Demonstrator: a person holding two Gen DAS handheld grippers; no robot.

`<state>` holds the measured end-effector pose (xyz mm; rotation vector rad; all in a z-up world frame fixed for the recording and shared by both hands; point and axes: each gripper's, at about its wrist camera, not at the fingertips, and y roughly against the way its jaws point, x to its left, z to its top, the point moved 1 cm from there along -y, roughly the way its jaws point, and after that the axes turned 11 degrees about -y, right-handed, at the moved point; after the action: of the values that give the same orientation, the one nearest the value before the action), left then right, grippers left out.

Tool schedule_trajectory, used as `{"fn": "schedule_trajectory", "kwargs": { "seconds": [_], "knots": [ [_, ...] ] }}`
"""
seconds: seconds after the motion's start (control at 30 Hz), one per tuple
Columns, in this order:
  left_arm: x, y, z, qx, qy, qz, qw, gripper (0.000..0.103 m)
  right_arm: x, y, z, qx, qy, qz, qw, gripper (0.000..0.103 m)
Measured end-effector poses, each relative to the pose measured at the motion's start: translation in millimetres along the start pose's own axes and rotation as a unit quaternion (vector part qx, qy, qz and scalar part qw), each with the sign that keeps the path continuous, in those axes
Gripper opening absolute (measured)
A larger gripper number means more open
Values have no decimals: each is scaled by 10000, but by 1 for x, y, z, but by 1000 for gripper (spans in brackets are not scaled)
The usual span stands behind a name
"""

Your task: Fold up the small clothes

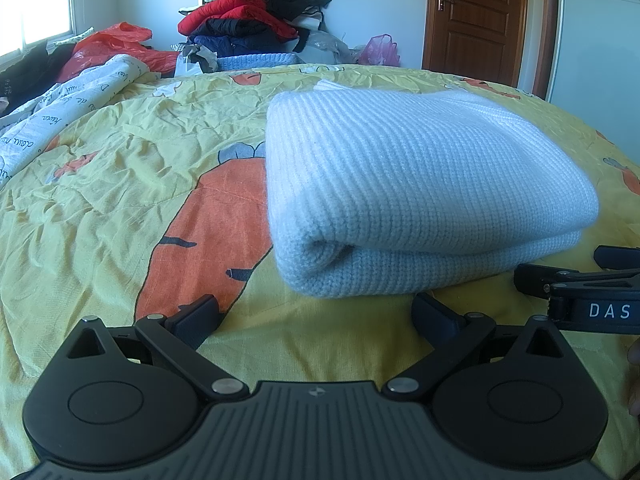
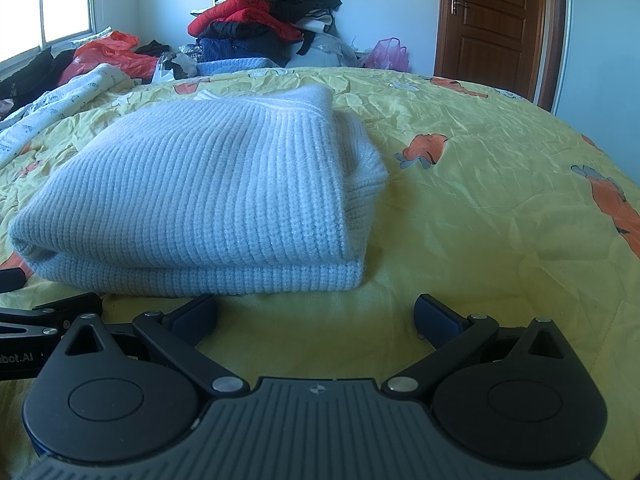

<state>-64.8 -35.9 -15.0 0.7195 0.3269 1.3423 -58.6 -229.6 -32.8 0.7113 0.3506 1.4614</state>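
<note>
I judge the pale blue sweater folded; left tool and right tool gape wide, empty, just beside it.

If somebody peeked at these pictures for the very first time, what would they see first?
Probably the fluffy light blue sweater, folded into a thick bundle in the middle of the yellow carrot-print bedspread. Right in front of it sit two open black claws, the left claw and the right claw, neither touching it. Far behind, a tall pile of clothes with a bright red jacket stands against the wall.
</note>
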Motion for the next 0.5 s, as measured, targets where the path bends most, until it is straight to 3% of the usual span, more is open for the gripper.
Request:
{"fn": "schedule_trajectory", "kwargs": {
  "seconds": [0.5],
  "knots": [
    [0,0,0,45,60,37,10000,103,1,2,1,-5,-29,10,10000,103]
  ]
}}
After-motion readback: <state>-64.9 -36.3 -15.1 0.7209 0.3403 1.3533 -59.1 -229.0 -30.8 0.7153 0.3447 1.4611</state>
